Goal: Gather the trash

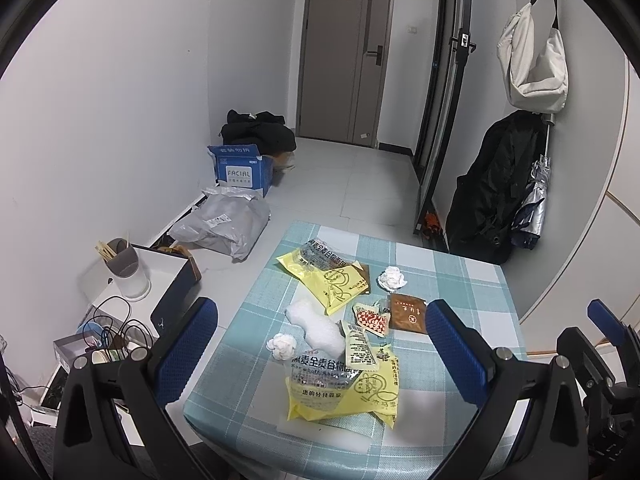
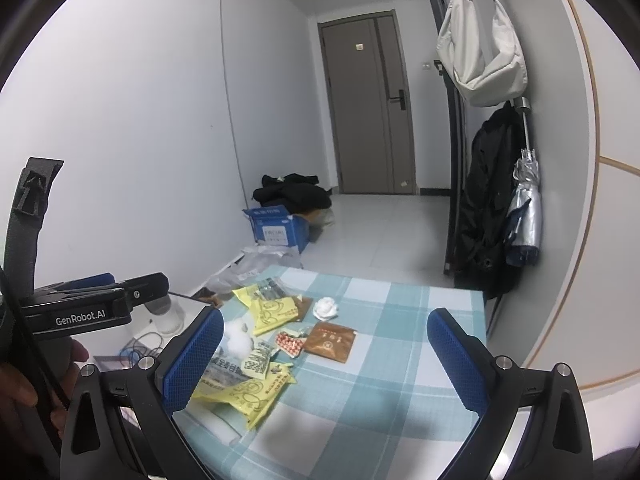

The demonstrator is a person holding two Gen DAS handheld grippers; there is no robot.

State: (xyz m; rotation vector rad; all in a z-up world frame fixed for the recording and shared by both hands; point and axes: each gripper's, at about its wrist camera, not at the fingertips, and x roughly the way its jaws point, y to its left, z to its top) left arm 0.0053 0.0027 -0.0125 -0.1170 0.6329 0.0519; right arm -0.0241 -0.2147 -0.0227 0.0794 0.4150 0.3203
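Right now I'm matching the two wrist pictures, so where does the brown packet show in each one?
Left wrist: the brown packet lies right of centre on the table, just left of the right blue finger.
Right wrist: the brown packet lies near the middle of the picture, between the two blue fingers.
Shared landmark: the crumpled tissue just beyond the packet in both.

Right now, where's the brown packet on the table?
The brown packet lies flat near the table's middle, just right of the red-and-white wrapper and below the far crumpled tissue.
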